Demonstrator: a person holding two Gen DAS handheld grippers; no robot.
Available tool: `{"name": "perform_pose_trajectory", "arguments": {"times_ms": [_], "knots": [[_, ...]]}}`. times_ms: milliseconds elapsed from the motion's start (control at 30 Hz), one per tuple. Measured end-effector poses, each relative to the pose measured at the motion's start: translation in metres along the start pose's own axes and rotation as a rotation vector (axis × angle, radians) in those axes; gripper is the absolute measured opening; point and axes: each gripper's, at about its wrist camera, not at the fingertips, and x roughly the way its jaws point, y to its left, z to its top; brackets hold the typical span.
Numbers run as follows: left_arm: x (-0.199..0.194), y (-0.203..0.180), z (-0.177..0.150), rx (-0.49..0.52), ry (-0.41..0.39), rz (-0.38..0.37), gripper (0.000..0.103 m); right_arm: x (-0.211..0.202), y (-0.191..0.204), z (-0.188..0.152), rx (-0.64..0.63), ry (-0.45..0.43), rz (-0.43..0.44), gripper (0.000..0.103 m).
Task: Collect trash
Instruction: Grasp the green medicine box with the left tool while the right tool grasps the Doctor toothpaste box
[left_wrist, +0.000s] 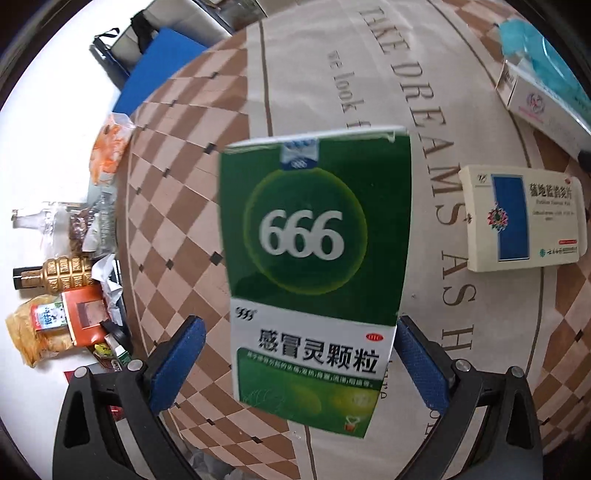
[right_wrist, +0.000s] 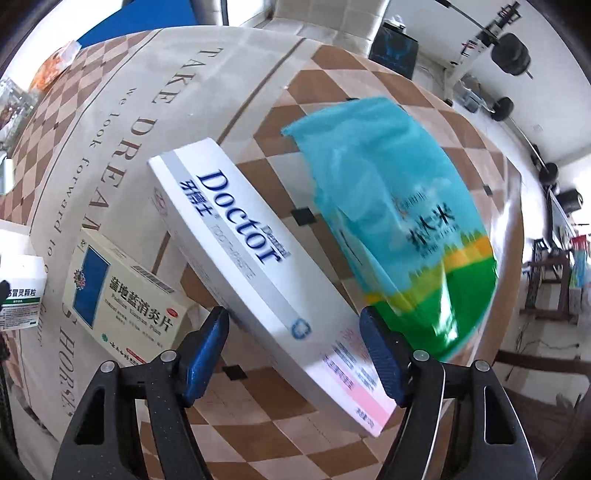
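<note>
While the left hand-held gripper (left_wrist: 299, 363) straddles the green-and-white cardboard medicine box (left_wrist: 314, 258) with jaws wide, the right hand-held gripper (right_wrist: 295, 350), half-spread, brackets the long white toothpaste carton (right_wrist: 258, 273) beside it.

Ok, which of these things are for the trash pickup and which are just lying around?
For the job: green box, toothpaste box, cream box, teal bag.
Lying about: rug, weights, blue mat; the pile beside the rug could be either.
</note>
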Motion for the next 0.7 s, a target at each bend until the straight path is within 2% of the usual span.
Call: {"name": "perform_pose_trajectory", "arguments": {"times_ms": [33, 100, 167, 233, 333, 367, 400, 467, 500, 600, 700], "knots": [[0.003, -0.001, 0.001, -0.004, 0.006, -0.017, 0.101, 0.001, 0.000, 0.002, -0.003, 0.001, 0.002, 0.075], [0.007, -0.002, 0.001, -0.027, 0.017, -0.064, 0.093, 0.001, 0.001, 0.004, -0.013, 0.003, 0.001, 0.073], [0.005, 0.001, 0.001, -0.080, 0.029, -0.086, 0.093, -0.002, 0.002, 0.004, -0.019, 0.009, 0.008, 0.067], [0.001, 0.006, -0.002, -0.148, 0.036, -0.163, 0.093, -0.008, -0.004, -0.001, 0.010, 0.031, 0.080, 0.064], [-0.003, 0.015, -0.006, -0.253, 0.068, -0.288, 0.093, -0.006, -0.014, -0.001, 0.079, 0.117, 0.262, 0.061], [-0.004, 0.015, -0.008, -0.265, 0.068, -0.297, 0.093, -0.006, -0.015, 0.001, 0.081, 0.109, 0.259, 0.061], [-0.005, 0.015, -0.008, -0.266, 0.067, -0.288, 0.093, -0.006, -0.014, 0.003, 0.054, 0.093, 0.216, 0.062], [-0.005, 0.010, -0.009, -0.256, 0.071, -0.274, 0.093, 0.000, -0.007, 0.007, 0.001, 0.091, 0.129, 0.072], [-0.005, 0.006, -0.010, -0.246, 0.074, -0.255, 0.093, 0.002, -0.006, 0.009, 0.002, 0.090, 0.149, 0.076], [-0.003, 0.000, -0.009, -0.226, 0.074, -0.236, 0.093, 0.012, 0.000, 0.009, -0.004, 0.127, 0.194, 0.077], [-0.006, -0.005, -0.009, -0.229, 0.062, -0.226, 0.090, 0.021, 0.012, 0.006, -0.041, 0.150, 0.172, 0.075]]}}
